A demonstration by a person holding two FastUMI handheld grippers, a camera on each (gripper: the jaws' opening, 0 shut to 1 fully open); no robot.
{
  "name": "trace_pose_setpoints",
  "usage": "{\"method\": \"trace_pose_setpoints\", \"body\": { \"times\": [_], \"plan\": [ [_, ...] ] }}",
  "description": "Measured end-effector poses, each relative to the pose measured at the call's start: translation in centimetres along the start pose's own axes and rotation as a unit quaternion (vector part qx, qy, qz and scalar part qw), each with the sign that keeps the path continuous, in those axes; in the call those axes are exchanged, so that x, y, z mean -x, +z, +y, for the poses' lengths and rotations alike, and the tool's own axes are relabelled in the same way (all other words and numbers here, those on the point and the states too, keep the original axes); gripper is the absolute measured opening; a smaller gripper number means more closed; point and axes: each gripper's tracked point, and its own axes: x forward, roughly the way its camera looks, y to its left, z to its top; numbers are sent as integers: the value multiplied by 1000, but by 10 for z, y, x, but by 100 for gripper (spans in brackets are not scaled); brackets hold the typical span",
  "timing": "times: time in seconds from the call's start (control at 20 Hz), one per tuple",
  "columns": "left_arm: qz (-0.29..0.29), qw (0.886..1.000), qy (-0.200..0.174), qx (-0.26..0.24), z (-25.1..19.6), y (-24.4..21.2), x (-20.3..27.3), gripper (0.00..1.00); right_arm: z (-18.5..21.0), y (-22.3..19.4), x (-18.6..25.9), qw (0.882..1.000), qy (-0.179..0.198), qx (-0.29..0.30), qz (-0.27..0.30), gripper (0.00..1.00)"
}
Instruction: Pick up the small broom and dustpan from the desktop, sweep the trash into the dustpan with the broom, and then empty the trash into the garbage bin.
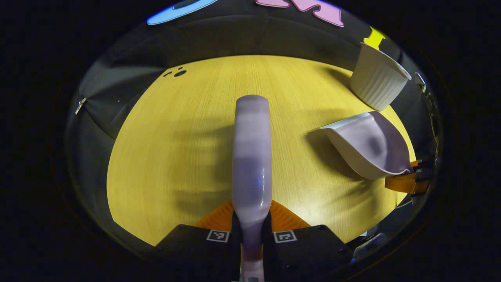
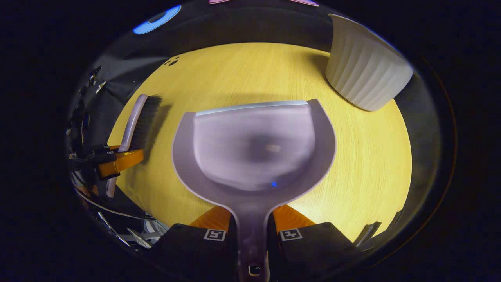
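Yellow wood surface (image 1: 188,149) w/ black cloth behind, left tongs (image 1: 251,229) clamped on broom (image 1: 251,156) handle, broom running straight fwd, right tongs (image 2: 252,231) clamped on dustpan (image 2: 254,152) handle, pan held ahead, white ribbed bin (image 2: 364,74) near pan's far right.

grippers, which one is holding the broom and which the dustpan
The left gripper is shut on the broom, gripping its handle. The right gripper is shut on the dustpan, with its open scoop facing the ribbed bin.
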Motion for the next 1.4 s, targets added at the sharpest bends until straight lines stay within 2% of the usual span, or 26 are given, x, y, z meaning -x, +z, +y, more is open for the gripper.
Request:
{"method": "trace_pose_setpoints", "body": {
  "times": [0.2, 0.25, 0.3, 0.35, 0.4, 0.45, 0.5, 0.55, 0.7, 0.8, 1.0, 1.15, 1.25, 1.4],
  "plan": [
    [44, 999, 18, -9, -1, 3, -16, 27, 7, 1, 2, 1000, 1, -14, 17, 36],
    [47, 999, 21, -15, -3, 5, -16, 29, 9, 0, 3, 1000, 3, -12, 17, 32],
    [52, 998, 22, -21, -6, 5, -18, 28, 10, -1, 5, 1000, 10, -9, 20, 36],
    [56, 998, 24, -27, -7, 5, -20, 29, 12, -3, 5, 999, 21, -5, 28, 32],
    [58, 997, 26, -35, -9, 6, -19, 31, 14, -3, 6, 999, 32, -2, 34, 38],
    [59, 997, 29, -39, -10, 6, -19, 30, 15, -2, 4, 999, 37, 1, 36, 34],
    [61, 997, 30, -40, -9, 8, -18, 32, 16, -1, 4, 998, 47, 2, 38, 48],
    [63, 997, 30, -35, -12, 8, -17, 34, 20, -1, 5, 997, 60, 0, 42, 50],
    [41, 999, 26, -7, -18, 15, -11, 73, 13, 7, 9, 997, 70, -8, 27, 99],
    [30, 999, 21, 8, -22, 20, 1, 100, 5, 16, 17, 998, 66, -15, 8, 99],
    [-40, 999, 28, -2, -20, 36, 39, 98, -2, 37, 47, 997, 52, -10, -59, 99],
    [-134, 991, 26, -12, -23, 66, 87, 98, 1, 60, 75, 991, 50, -3, -122, 99],
    [-200, 979, 28, -19, -24, 84, 122, 98, 4, 71, 94, 986, 35, 28, -158, 99],
    [-323, 945, 53, -27, -27, 103, 194, 98, 16, 97, 146, 967, 19, 66, -244, 99]
  ]
}}
